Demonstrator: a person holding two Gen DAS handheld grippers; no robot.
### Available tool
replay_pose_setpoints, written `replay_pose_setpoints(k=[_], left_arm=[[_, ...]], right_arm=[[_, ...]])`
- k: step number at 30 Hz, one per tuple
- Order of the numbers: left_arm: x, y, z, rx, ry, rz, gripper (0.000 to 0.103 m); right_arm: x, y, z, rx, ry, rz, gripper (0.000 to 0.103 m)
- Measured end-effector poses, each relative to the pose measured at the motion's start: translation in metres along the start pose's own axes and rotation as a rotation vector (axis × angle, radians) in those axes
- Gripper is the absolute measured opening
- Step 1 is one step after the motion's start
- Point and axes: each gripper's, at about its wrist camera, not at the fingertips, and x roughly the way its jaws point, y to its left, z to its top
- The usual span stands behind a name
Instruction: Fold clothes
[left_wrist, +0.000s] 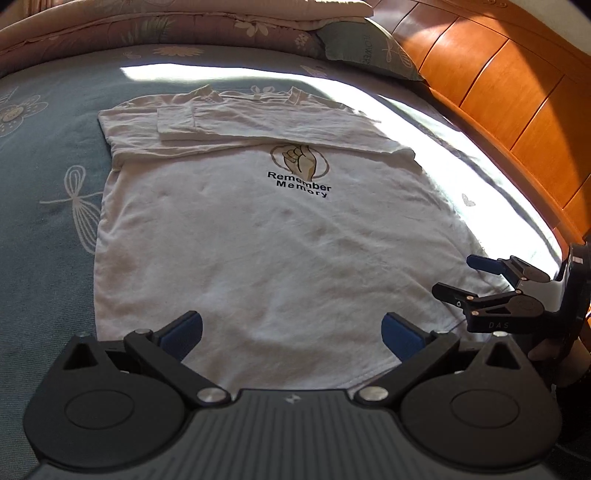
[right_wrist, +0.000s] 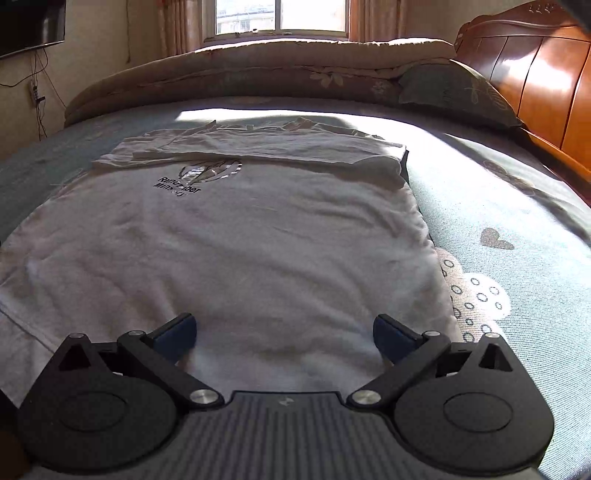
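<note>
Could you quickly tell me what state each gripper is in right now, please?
Left gripper: open, holding nothing, above the white T-shirt.
Right gripper: open, holding nothing, near the shirt's hem.

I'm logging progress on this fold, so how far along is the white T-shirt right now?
Done: the T-shirt lies flat on the bed, both sleeves folded across the chest above the print. In hand: nothing; the left gripper and right gripper are open over the hem edge. Left: folding the body up toward the collar.
</note>
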Motion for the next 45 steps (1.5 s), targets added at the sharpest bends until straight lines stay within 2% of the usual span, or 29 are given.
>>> replay_pose_setpoints(k=[4,5,9,14,17,19,22,24,26,30,38,41,43,45], left_arm=[[0.027,0.016,0.009,-0.093,0.044,-0.063,0.102],[0.030,0.019,0.006,-0.108,0.051,-0.053,0.102],[0.019,0.027,-0.009,-0.107,0.051,-0.082,0.102],[-0.002,0.039,-0.032,-0.104,0.063,-0.069,0.102],[-0.011,0.038,-0.035,-0.078,0.064,-0.027,0.102],[-0.013,0.035,-0.029,-0.045,0.042,-0.025,0.102],[-0.008,0.034,-0.019,-0.043,0.021,-0.044,0.102],[0.001,0.036,-0.016,-0.065,0.034,-0.037,0.102],[0.010,0.037,-0.019,-0.073,0.051,-0.037,0.102],[0.002,0.041,-0.029,-0.066,0.033,-0.052,0.102],[-0.025,0.037,-0.056,-0.093,0.097,-0.026,0.102],[-0.029,0.037,-0.058,-0.116,0.151,-0.028,0.102],[-0.033,0.033,-0.053,-0.080,0.153,-0.011,0.102],[-0.037,0.032,-0.043,-0.059,0.121,0.001,0.102]], right_arm=[[0.000,0.000,0.000,0.007,-0.005,-0.004,0.103],[0.000,0.000,0.000,0.007,-0.003,-0.004,0.103],[-0.002,0.000,-0.001,0.015,0.000,-0.009,0.103],[-0.004,0.003,-0.004,0.021,-0.012,-0.030,0.103],[-0.004,0.004,-0.006,0.023,-0.022,-0.034,0.103],[-0.004,0.004,-0.008,0.024,-0.030,-0.037,0.103],[-0.005,0.004,-0.009,0.025,-0.041,-0.040,0.103],[-0.005,0.004,-0.010,0.026,-0.044,-0.041,0.103],[-0.005,0.004,-0.010,0.026,-0.043,-0.042,0.103],[-0.006,0.004,-0.010,0.028,-0.043,-0.041,0.103],[-0.006,0.004,-0.011,0.027,-0.046,-0.043,0.103],[-0.006,0.005,-0.011,0.028,-0.045,-0.045,0.103],[-0.006,0.005,-0.011,0.029,-0.046,-0.045,0.103],[-0.006,0.005,-0.011,0.029,-0.046,-0.046,0.103]])
